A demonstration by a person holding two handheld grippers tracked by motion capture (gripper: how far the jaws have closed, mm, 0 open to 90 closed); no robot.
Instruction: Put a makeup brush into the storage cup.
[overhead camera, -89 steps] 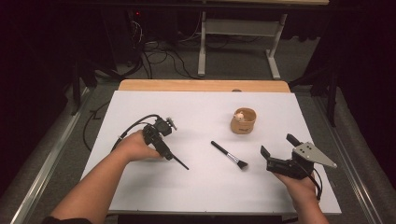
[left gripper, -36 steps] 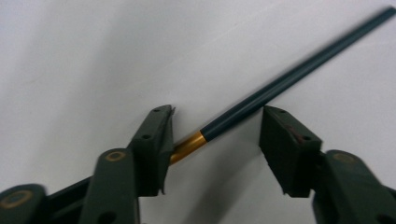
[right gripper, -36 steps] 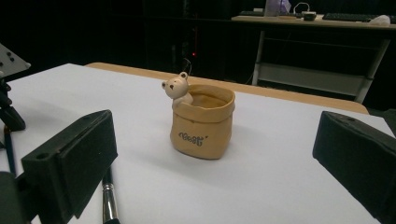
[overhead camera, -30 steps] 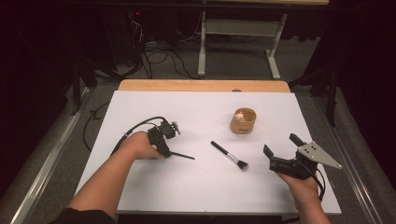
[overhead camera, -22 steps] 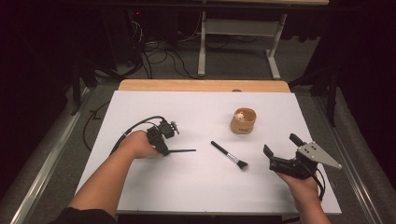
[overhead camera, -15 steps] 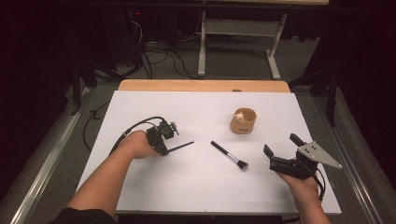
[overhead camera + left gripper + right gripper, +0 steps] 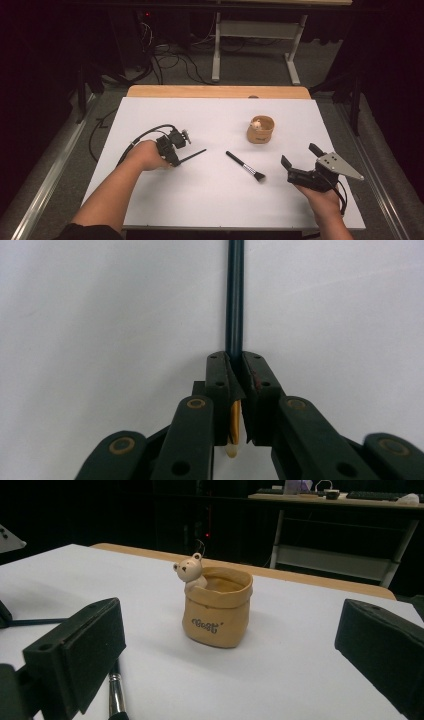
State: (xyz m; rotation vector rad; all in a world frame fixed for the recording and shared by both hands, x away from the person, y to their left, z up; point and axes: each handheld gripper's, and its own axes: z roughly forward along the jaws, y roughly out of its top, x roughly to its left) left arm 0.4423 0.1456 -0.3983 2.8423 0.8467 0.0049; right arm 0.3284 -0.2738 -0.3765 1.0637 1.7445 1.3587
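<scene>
My left gripper [image 7: 172, 150] rests on the white table sheet [image 7: 210, 200] at the left and is shut on a thin dark stick [image 7: 194, 155], which points right and slightly away. In the left gripper view the stick [image 7: 235, 295] runs straight out from the closed pads [image 7: 220, 375], with a yellowish end behind them. A black makeup brush [image 7: 245, 166] lies in the middle. A tan pouch with a small bear [image 7: 260, 129] stands behind it. My right gripper [image 7: 300, 154] is open at the right, its jaws framing the pouch [image 7: 217, 612].
The sheet covers a wooden table whose back edge [image 7: 215, 91] shows bare. Cables and a metal desk frame [image 7: 255, 40] lie on the floor beyond. The brush handle [image 7: 116, 692] lies by the right gripper's left finger [image 7: 75, 655].
The stick in the left gripper has swung from pointing toward the near right to pointing right and slightly away. Both hands stayed where they were.
</scene>
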